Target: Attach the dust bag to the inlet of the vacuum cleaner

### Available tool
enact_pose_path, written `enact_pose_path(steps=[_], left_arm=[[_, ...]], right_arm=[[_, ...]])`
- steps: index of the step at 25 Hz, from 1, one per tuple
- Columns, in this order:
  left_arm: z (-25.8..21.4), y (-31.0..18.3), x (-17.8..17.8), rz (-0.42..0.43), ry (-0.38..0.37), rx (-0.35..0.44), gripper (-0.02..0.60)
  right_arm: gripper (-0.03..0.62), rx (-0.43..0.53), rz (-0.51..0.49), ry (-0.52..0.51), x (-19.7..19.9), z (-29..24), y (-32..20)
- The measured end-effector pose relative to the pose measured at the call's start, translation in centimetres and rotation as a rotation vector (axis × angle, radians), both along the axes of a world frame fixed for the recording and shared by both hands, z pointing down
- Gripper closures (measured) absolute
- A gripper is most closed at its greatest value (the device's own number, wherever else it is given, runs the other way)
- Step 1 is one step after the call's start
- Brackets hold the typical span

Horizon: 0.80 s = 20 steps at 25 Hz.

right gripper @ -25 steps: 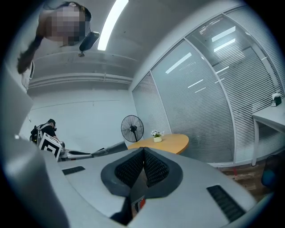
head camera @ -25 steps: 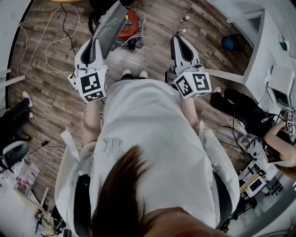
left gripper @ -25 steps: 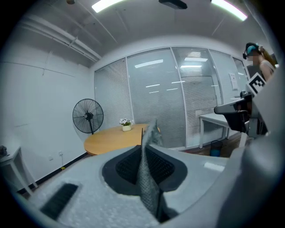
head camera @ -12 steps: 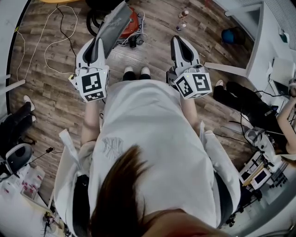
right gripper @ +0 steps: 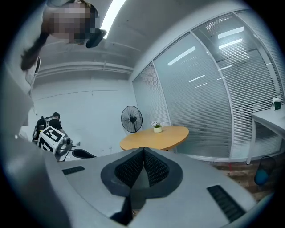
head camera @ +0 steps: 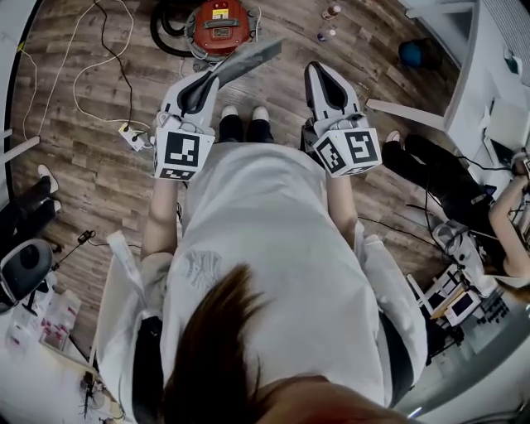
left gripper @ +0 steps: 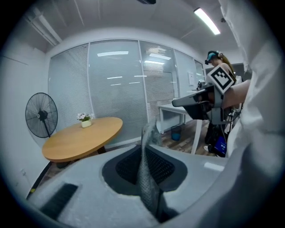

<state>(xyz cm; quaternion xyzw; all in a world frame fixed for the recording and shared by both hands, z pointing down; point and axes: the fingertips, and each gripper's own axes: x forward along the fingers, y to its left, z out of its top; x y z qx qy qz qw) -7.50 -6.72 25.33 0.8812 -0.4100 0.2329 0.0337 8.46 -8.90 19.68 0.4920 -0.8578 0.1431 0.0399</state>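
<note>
The vacuum cleaner (head camera: 217,21), a red canister with a black hose, stands on the wood floor at the top of the head view. My left gripper (head camera: 207,80) is below it, shut on the grey dust bag (head camera: 248,60). The bag is a flat sheet slanting up to the right, short of the vacuum. In the left gripper view the bag (left gripper: 146,178) stands edge-on between the pads of the left gripper (left gripper: 144,153). My right gripper (head camera: 319,68) is to the right at about the same height, shut and empty. The right gripper view shows the right gripper (right gripper: 143,153) with its pads pressed together.
A white power strip (head camera: 132,137) with a cable lies left of my left gripper. Two bottles (head camera: 327,33) stand at the upper right, near a blue bin (head camera: 411,54) and a white table (head camera: 489,74). A person (head camera: 439,186) sits at right. A round wooden table (left gripper: 82,136) and fan (left gripper: 41,115) stand ahead.
My left gripper has swung right and dipped, so the bag now slants to the right instead of upward. The red vacuum, formerly half hidden behind the bag, shows fully. The right gripper shifted little.
</note>
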Motion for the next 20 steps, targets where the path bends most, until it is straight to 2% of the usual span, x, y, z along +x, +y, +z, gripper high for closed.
enact_pose_path(steps=[3, 7, 12, 15, 20], left_arm=[[1.3, 1.3, 1.2, 0.062, 0.028, -0.051, 0.538], [3.5, 3.8, 2.8, 0.141, 0.05, -0.115, 0.538], [7.3, 5.6, 4.1, 0.211, 0.01, -0.165, 0.538], [10.0, 6.4, 4.6, 0.253, -0.028, -0.182, 0.538], [15.1, 7.1, 5.4, 0.356, -0.114, -0.2, 0.538]], right_arm=[[0.586, -0.009, -0.032, 0.029, -0.8, 0.7, 0.3], [0.541, -0.031, -0.079, 0.044, -1.5, 1.9, 0.8], [0.5, -0.091, -0.169, 0.059, -2.7, 5.2, 1.6], [0.46, -0.128, -0.317, 0.113, -4.2, 8.0, 2.8], [0.398, -0.198, -0.607, 0.349, -7.0, 15.3, 5.0]])
